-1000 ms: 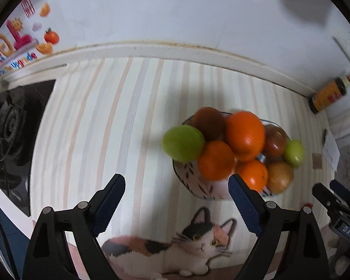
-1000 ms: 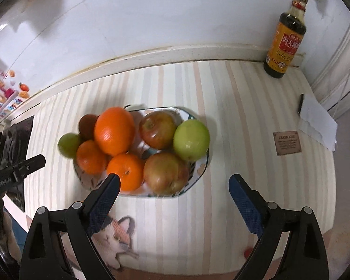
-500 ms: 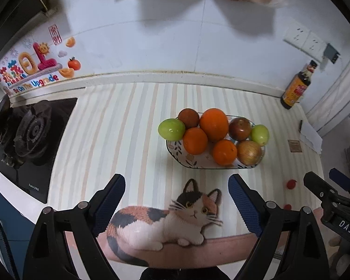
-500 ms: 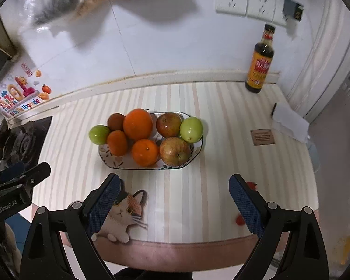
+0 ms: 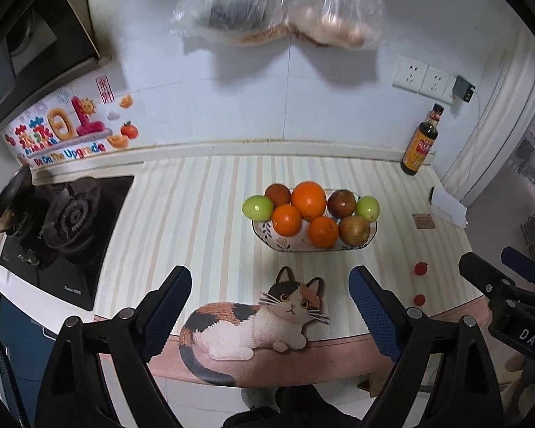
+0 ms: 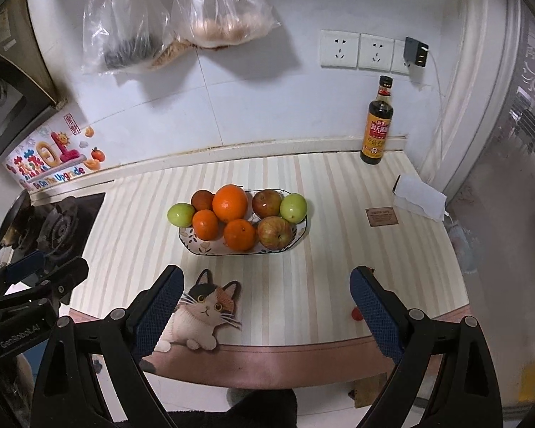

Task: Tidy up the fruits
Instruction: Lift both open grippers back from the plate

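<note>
A long dish [image 5: 280,243] piled with oranges and apples sits mid-counter, its length running left to right, straight ahead of and well beyond the left gripper [image 5: 270,296] and right gripper [image 6: 265,290], both spread wide and empty, neither clearly nearer.

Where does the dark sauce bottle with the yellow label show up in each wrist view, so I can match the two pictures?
Left wrist view: the dark sauce bottle with the yellow label stands upper right, at the back of the striped counter by the wall.
Right wrist view: the same bottle stands right of centre, upper half, below the wall sockets.
Shared landmark: the patterned oval fruit dish, left of and nearer than the bottle in both.
</note>
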{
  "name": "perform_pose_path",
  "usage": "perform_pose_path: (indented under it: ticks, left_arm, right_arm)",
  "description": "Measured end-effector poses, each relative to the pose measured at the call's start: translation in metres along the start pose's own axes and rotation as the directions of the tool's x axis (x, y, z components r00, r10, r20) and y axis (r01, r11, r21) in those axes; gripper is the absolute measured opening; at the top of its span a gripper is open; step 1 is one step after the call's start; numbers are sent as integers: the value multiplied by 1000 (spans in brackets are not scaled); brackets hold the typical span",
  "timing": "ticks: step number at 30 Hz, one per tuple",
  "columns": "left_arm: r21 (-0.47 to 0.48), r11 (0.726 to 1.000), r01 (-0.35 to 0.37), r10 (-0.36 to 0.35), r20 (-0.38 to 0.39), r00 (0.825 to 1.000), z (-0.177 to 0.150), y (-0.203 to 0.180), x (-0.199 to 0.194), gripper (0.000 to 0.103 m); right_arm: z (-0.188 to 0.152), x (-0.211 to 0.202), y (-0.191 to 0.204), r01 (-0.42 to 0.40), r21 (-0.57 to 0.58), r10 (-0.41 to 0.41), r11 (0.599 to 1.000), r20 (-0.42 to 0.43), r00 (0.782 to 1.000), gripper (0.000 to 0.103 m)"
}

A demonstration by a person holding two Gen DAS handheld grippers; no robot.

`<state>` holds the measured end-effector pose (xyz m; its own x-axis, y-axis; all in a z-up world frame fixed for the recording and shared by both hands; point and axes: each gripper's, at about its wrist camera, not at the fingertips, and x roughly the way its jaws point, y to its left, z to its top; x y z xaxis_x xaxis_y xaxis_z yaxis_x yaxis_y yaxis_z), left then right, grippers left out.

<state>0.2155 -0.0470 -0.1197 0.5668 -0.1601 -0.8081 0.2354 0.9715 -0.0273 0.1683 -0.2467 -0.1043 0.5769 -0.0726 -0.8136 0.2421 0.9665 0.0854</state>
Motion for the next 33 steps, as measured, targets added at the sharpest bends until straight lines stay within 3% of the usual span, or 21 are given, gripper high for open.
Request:
perform_pose_path:
  ticks: [16, 18, 21, 26, 30, 33]
  left_arm:
    - [-5, 1000, 27, -27, 35, 999, -7, 0, -23, 91]
    - [4, 999, 33, -33, 26, 999, -7, -1, -20, 102]
    - [21, 999, 28, -28, 39, 999, -8, -6, -16, 103]
    - [39, 999, -8, 8, 11, 1000, -2, -25, 10, 103]
    - [69, 997, -29, 31, -36, 999, 5, -56, 44, 103]
    - [108, 993, -53, 63, -92, 994, 10, -87, 79, 103]
  right_arm:
    - [-10, -44, 5, -7, 27, 5, 1000, 65, 998, 99]
    - [-11, -45, 0, -30, 50, 26, 998, 76, 997, 99]
    - [-10, -38, -12, -82, 92, 75, 992, 80, 994, 99]
    - [-11, 1, -70, -141, 235, 136, 962, 37, 990, 99]
    - [-18, 50, -133, -61, 302, 77, 951, -41, 996, 99]
    - [-30, 99, -174, -3, 342, 54, 940, -139, 989, 99]
